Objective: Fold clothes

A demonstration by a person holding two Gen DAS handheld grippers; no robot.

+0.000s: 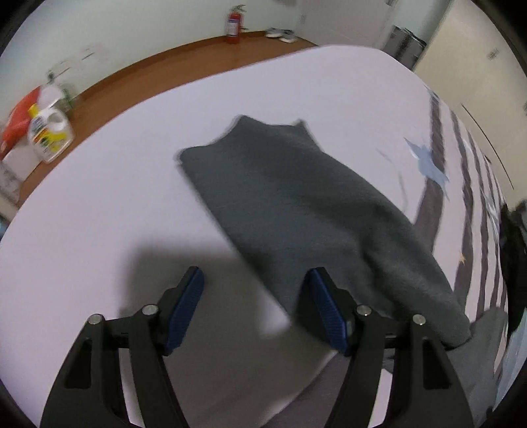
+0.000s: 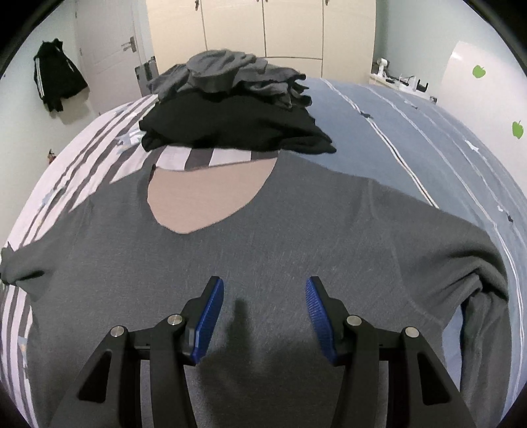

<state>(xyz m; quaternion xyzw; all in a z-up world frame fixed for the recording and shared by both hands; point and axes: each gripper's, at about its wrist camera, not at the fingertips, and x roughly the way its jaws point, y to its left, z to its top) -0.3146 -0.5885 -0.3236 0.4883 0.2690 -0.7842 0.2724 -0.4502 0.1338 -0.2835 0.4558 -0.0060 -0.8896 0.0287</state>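
A red fire extinguisher (image 1: 232,24) stood on the brown wooden floor (image 1: 138,70); a white plastic detergent jug (image 1: 49,133) sat near the wall.

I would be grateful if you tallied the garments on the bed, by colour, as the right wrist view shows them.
Grey, spread flat: 1, the grey V-neck top.
Grey, crumpled on the pile: 1, as far as I can tell, the grey heap.
Black: 1, the black garment beneath it.
Total: 3
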